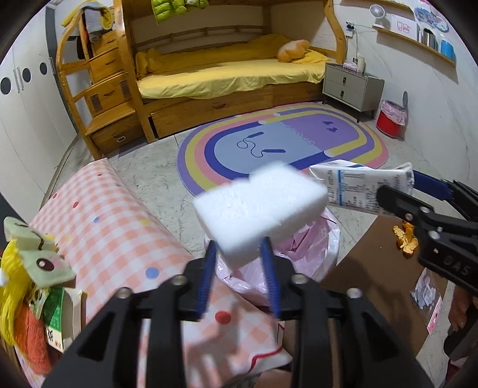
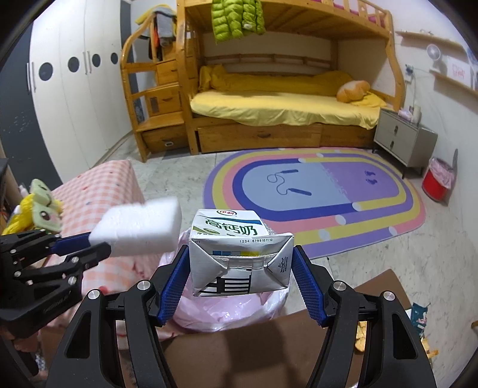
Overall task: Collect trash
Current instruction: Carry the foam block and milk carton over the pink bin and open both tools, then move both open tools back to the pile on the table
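Left gripper (image 1: 240, 256) jaws parted, I'm seeing foam block (image 1: 260, 209) leaving them above bin bag (image 1: 310, 253); right gripper (image 2: 240, 268) clamping milk carton (image 2: 239, 253).

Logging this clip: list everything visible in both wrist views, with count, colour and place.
white foam block: one, white, at the left tool's tips, above the bag
printed milk carton: one, white and green, between the right tool's pads
pink plastic trash bag: one, open, below both tools
red bin: one, pink liner, beside the nightstand
orange peel: one pile, lower right
oval rainbow rug: one, mid-floor
wooden bunk bed: one, yellow bedding, far wall
green puffer jacket: one, hanging from the top bunk
grey nightstand: one, right of the bed
pink checked cloth: one, left
plush toy: one, yellow-green, far left
left tool: open
right tool: clamping the carton
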